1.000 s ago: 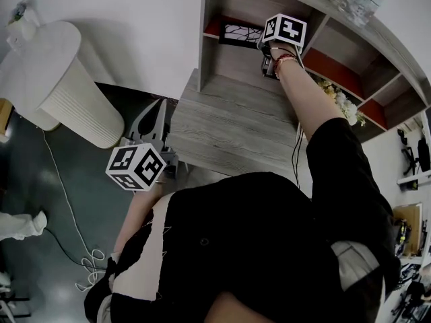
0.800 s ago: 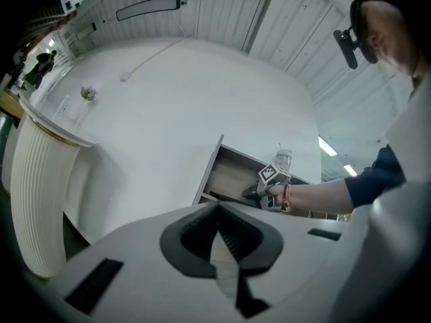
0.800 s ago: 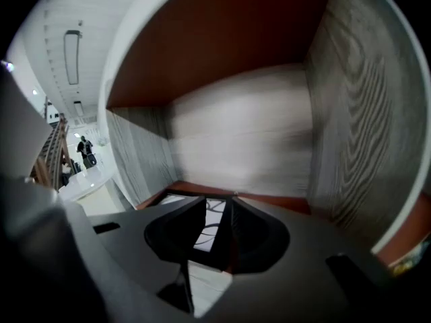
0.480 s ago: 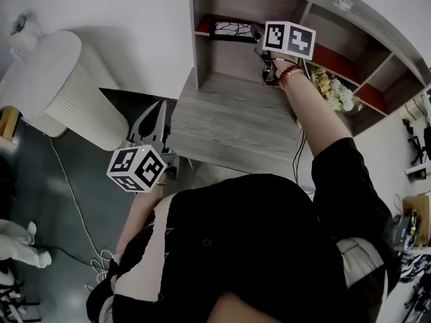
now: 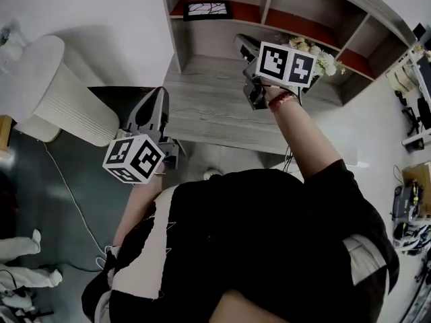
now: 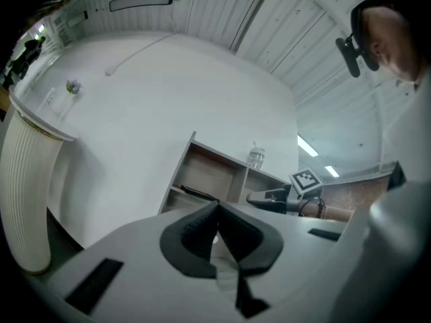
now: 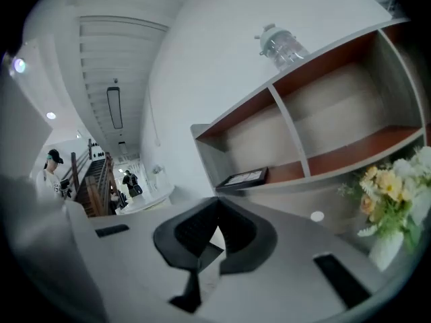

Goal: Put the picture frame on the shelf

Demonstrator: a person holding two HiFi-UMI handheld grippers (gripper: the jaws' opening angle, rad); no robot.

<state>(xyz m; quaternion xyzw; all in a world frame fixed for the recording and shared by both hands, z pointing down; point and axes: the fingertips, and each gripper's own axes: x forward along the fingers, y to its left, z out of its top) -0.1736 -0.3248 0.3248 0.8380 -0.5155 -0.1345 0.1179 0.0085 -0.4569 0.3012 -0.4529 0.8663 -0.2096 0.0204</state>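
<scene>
- The picture frame (image 5: 207, 9) is a thin dark rectangle around a pale picture with dark, branchy lines on it.
- It's lying flat on the reddish board in the left compartment of the shelf (image 5: 222, 99), near the front edge, and nothing is touching it.
- The right gripper (image 7: 217, 214) is well clear of the frame, out over the wide lower ledge. Its jaws have just been closing and now meet tip to tip with nothing between them.
- The left gripper (image 6: 217, 208) is down by the shelf's left end, also pinched together and empty.
- There are flowers (image 7: 387, 194) on the ledge to the right and a clear bottle (image 7: 283, 44) on top of the shelf.
</scene>
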